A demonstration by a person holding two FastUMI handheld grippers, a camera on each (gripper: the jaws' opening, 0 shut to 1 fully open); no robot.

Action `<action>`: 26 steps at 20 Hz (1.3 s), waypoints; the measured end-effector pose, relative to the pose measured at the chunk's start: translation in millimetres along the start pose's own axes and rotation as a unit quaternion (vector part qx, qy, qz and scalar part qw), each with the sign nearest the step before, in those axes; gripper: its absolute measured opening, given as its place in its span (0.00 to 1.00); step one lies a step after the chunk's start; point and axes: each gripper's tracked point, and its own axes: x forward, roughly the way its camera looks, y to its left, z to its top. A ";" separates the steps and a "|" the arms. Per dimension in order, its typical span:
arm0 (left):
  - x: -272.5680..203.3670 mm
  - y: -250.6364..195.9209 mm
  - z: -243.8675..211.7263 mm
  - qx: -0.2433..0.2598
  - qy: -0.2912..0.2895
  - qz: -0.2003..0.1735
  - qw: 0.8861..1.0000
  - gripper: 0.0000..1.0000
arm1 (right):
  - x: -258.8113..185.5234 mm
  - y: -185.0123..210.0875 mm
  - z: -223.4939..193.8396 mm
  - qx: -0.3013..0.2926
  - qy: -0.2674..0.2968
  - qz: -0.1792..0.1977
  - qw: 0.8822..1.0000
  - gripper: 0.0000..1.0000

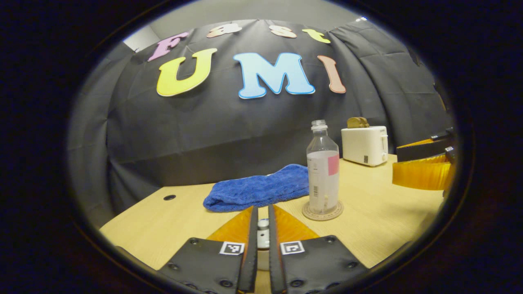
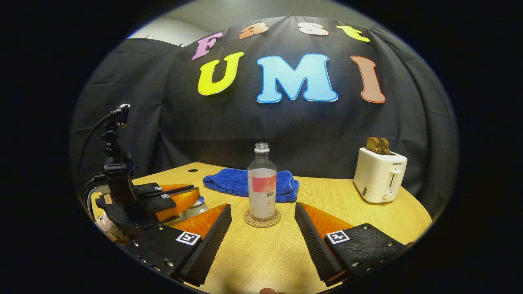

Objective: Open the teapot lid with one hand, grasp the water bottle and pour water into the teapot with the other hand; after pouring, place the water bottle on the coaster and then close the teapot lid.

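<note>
Two grippers, two different jobs right now. Left gripper (image 1: pixel 262 241) is pinched narrow around the small pale knob of the teapot lid (image 1: pixel 263 234), which sits directly between its fingers, low and close; whether both fingers actually press on it I cannot tell. In the right gripper view that left gripper (image 2: pixel 179 200) hangs over the pale teapot (image 2: pixel 195 209) at the near left of the light wooden table (image 2: pixel 261 253). Right gripper (image 2: pixel 263 232) is spread wide, and the clear plastic water bottle with the red label (image 2: pixel 262 188) stands upright on the round cork coaster (image 2: pixel 262 218), straight ahead between its fingers but apart from them. Bottle's long axis is vertical, so the right hand looks nearer for a level side grasp.
</note>
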 end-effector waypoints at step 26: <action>-136.3 -39.9 28.5 -0.062 -0.045 0.008 0.997 0.27 | -75.5 40.1 -6.6 0.015 -0.085 -0.108 0.990 0.96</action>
